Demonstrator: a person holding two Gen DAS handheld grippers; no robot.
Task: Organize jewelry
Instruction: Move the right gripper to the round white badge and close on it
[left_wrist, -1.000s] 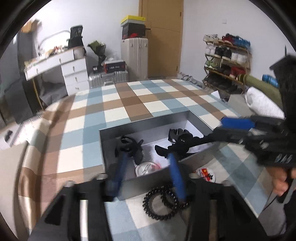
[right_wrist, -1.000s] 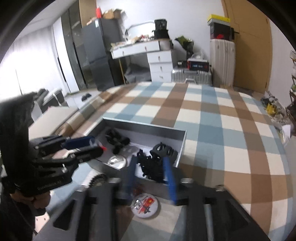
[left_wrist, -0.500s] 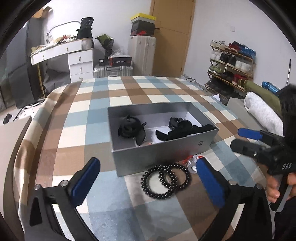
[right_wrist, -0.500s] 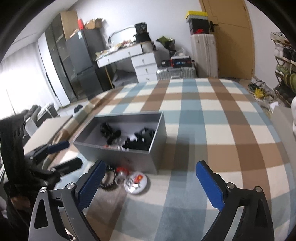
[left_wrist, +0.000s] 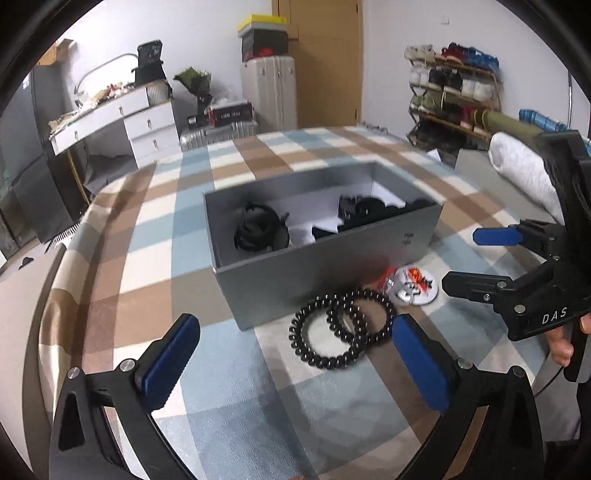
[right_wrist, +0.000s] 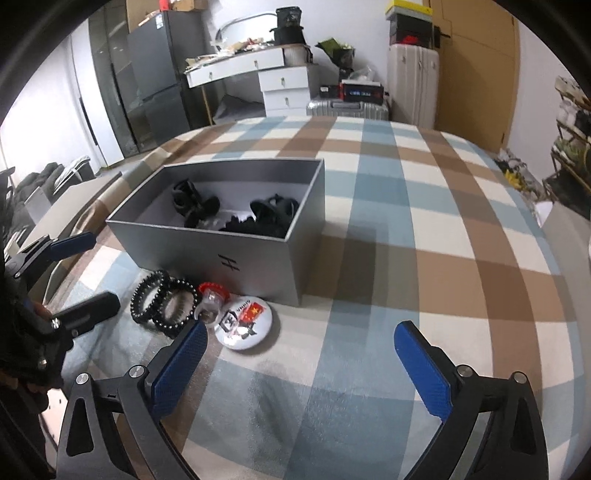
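Observation:
A grey open box (left_wrist: 332, 266) (right_wrist: 207, 243) sits on the plaid cloth and holds several black hair clips (left_wrist: 258, 229) (right_wrist: 273, 218). In front of it lie two black bead bracelets (left_wrist: 343, 332) (right_wrist: 162, 302), a small clear jar with a red lid (right_wrist: 210, 301) and a round white badge (left_wrist: 415, 286) (right_wrist: 245, 325). My left gripper (left_wrist: 295, 362) is open and empty, just short of the bracelets. My right gripper (right_wrist: 301, 365) is open and empty, in front of the badge; it also shows in the left wrist view (left_wrist: 476, 258).
The plaid cloth (right_wrist: 406, 221) covers a bed-like surface. A white dresser (right_wrist: 284, 85), suitcases (right_wrist: 412, 85), a dark fridge (right_wrist: 155, 74) and a shoe rack (left_wrist: 454, 92) stand around the room beyond it.
Both grippers have pulled back out of the box and opened wide. The clips they were reaching among now lie in the box.

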